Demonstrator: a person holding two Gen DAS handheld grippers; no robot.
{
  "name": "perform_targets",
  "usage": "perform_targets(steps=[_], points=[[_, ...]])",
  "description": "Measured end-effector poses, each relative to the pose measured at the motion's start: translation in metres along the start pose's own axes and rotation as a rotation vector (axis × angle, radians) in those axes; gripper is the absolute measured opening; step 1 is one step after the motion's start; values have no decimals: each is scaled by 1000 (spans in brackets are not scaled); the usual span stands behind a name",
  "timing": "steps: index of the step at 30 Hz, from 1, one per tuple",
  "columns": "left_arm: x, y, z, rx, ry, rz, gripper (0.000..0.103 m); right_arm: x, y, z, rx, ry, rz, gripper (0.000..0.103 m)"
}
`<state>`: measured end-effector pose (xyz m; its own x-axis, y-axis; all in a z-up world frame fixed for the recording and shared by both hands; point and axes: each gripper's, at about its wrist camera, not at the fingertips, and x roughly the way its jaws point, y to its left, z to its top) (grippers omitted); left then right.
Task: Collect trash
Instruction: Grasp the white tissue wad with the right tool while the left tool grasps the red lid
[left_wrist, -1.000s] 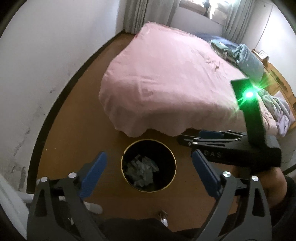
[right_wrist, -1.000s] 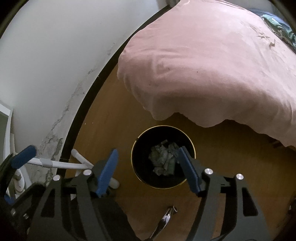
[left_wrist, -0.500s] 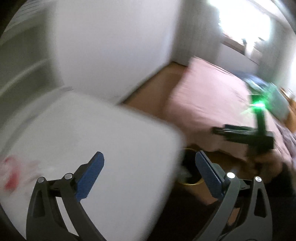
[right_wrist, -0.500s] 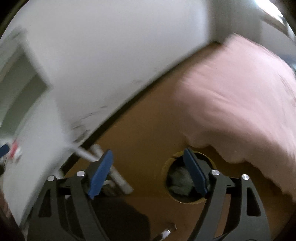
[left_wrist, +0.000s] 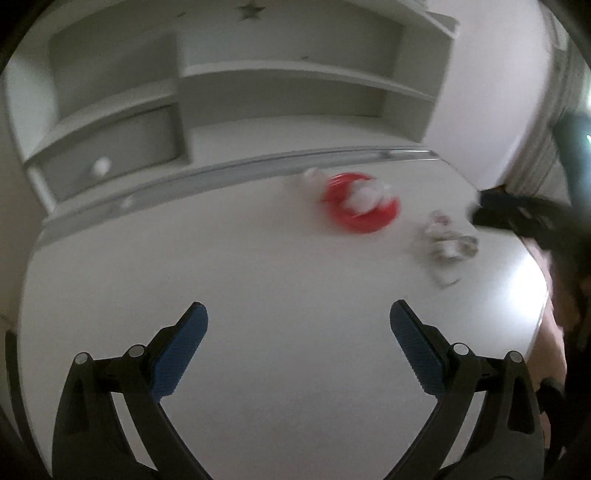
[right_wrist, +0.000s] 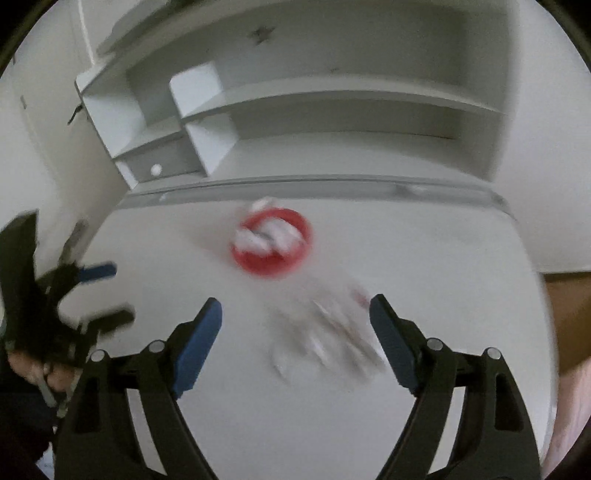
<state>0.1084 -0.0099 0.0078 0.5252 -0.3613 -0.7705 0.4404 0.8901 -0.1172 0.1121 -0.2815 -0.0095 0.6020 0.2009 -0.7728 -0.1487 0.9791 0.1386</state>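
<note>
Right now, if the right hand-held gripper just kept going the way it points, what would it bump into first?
Probably the crumpled wrapper trash on the white desk, lying between its open fingers; blur makes depth uncertain.

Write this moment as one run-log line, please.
scene: white desk | trash: crumpled paper in red bowl, loose wrappers | left hand-held gripper: open, empty | right hand-held gripper: open above wrappers

light: dim, flat, greyish in both your views
glare: soft patch on desk (left_wrist: 517, 269) right edge
blur: motion smear, worst on the crumpled paper (right_wrist: 325, 332)
edges: fisheye bend, dark corners
</note>
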Motion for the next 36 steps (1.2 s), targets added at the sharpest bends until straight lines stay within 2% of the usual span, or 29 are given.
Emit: perform_targets(steps=[4,10,11,12,15,16,18,21,26,29,32,34,35,36], points=[[-1,19,-4,-12,6,26,96,49,22,37,-44,69,4,79],[16,14,9,32,0,20,96,85,30,56,-82,124,-9,79],[18,12,12,47,-8,20,96,89,30,57,-86,131,-13,78],[22,6,17,65,-15,18,96,93,29,56,-88,139,-22,70],[35,-7,29,93,-11,3,96,99,26,56,-78,153,-16,62],[38,-11,32,97,-8,-3,96,97,25,56,-78,153,-10,56],[49,-22,41,108,-2,-19,96,88,23,58,-63,135,-11,54],[61,-40,53,124,-4,-31,96,53,9,57,-22,61,19,54],[90,-62,74,116,9,-35,96,1,-23,39,44,-10,21,54],[110,-65,86,84,30,-30,96,-17,-41,24,79,-17,21,54],[128,-53,92,-11,70,-9,96,-31,-58,6,114,-18,23,54],[136,-52,92,-35,94,-5,95,-38,-66,-6,128,-21,10,54],[137,-54,91,-31,97,11,91,-40,-68,-10,134,-21,6,54],[138,-58,89,-19,96,26,82,-45,-73,-17,145,-23,1,54]])
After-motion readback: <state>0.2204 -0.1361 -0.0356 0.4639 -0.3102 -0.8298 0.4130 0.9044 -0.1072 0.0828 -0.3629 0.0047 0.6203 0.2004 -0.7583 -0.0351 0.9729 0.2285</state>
